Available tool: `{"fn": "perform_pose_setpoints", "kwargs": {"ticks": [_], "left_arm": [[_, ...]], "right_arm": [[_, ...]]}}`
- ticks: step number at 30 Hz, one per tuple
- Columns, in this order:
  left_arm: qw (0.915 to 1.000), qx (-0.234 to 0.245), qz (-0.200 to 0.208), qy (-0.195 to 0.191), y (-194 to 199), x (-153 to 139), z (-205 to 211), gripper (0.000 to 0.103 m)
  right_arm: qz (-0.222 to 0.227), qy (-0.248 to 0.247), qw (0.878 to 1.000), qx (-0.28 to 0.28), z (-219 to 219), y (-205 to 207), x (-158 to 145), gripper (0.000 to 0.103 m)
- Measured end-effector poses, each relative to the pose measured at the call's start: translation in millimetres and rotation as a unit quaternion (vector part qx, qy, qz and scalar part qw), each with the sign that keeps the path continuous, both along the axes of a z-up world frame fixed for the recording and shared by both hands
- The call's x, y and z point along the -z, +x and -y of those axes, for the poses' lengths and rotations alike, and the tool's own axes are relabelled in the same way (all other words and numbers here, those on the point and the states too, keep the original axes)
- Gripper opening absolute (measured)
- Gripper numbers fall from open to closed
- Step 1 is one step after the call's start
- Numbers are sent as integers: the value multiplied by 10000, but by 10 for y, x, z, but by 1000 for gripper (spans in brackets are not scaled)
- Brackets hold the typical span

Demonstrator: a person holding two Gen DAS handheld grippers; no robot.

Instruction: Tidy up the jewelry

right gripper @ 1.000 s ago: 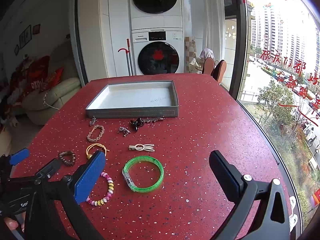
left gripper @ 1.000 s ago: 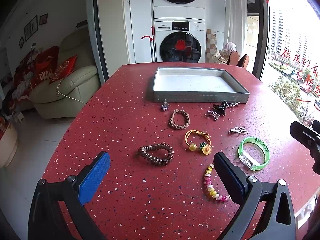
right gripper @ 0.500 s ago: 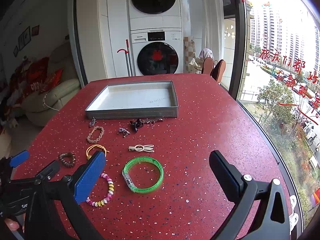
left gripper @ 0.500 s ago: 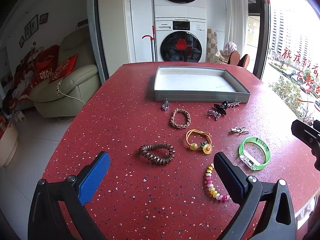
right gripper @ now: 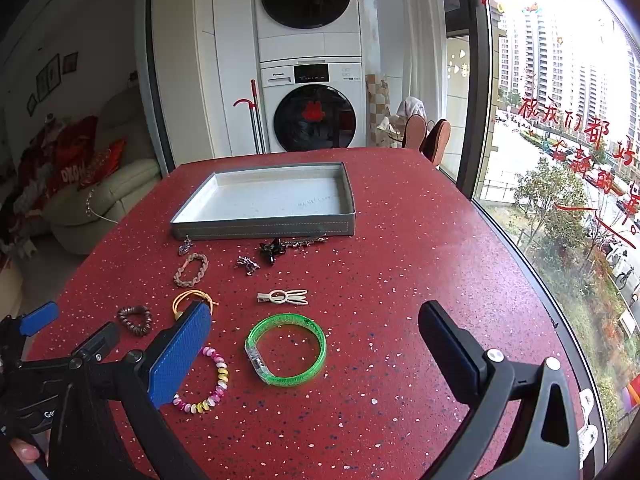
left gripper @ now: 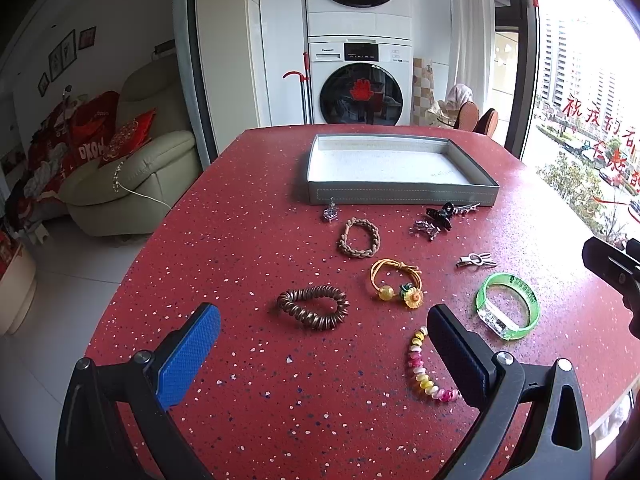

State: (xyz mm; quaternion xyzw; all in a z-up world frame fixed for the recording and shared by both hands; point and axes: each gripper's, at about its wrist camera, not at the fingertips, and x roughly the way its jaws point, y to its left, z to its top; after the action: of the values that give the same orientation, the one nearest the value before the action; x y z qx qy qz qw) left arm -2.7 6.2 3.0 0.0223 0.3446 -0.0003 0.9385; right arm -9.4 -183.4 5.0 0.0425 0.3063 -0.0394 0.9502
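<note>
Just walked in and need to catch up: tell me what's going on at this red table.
A person holds a two-finger gripper in each hand over a jewelry-sorting job. The left gripper and right gripper are both open, holding nothing. The grey tray has nothing in it. All the pieces lie loose on the table in front of it, among them the green bangle, brown coil bracelet, pastel bead bracelet and white hair clip.

Left tool [left gripper: 322, 346] and right tool [right gripper: 316, 344] both hover with jaws spread wide, gripping nothing.
</note>
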Motion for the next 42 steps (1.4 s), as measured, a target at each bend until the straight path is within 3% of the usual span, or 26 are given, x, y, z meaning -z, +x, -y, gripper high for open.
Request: {"fn": "perform_pose_setpoints", "kwargs": {"ticks": [42], "left_arm": [[9999, 18, -52, -95, -4, 10, -14, 103]], "right_arm": [[-23, 60, 10000, 54, -1, -35, -9, 103]]}}
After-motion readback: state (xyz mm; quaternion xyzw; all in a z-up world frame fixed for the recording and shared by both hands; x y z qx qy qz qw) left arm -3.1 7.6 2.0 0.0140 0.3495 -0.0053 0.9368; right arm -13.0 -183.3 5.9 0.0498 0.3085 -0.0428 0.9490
